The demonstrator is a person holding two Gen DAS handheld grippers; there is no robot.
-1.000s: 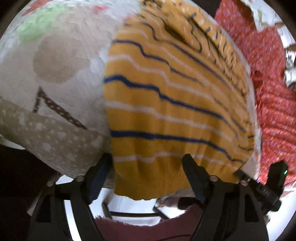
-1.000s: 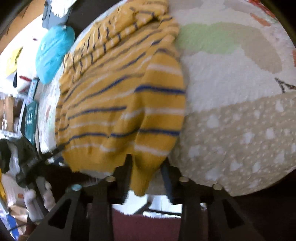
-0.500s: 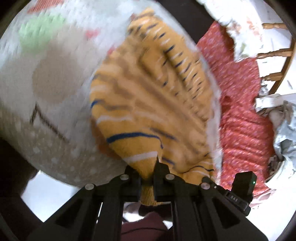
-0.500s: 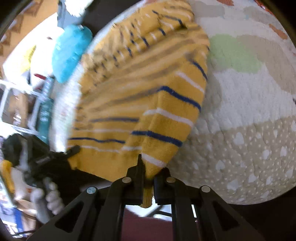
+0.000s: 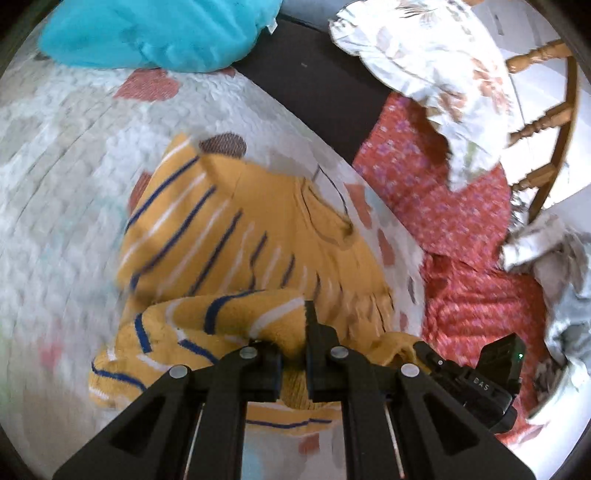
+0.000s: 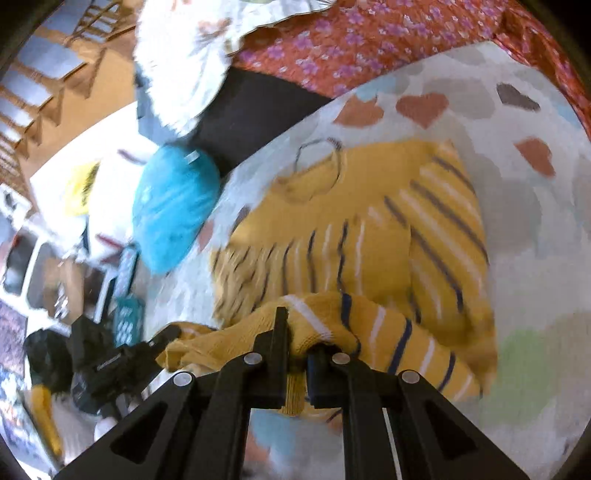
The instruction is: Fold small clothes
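Both pairs of fingers are pinched tight on the hem of the little yellow sweater [image 5: 229, 236]. The left gripper [image 5: 293, 354] has a ribbed fold of the bottom edge clamped between its black fingers [image 5: 320, 332], and the right gripper [image 6: 295, 350] holds the other hem corner the same way, knit bulging out over its fingers [image 6: 277, 332]. Each gripper's jaws have just been closing, with the knit caught between them.

The hem is lifted and curled over toward the collar, while the chest, sleeves and neckline lie flat on the quilted heart-print blanket [image 5: 66, 192] that covers the surface. The blur suggests the fold is mid-swing.

It looks a soft, light, floppy knit: it sags between the two holds and bunches where pinched. I would judge it stretchy rather than slippery, and in no way fragile. The hem corners seem the right places to hold; taken in the middle, the edge would droop on both sides and land crooked. The risk I see is the loose span between the grippers wrinkling as it comes down.

Further out, a turquoise cushion [image 5: 155, 33] sits beyond the blanket, with a red floral cloth [image 5: 461, 221] and a white flowered garment [image 5: 424, 55] off to the side.
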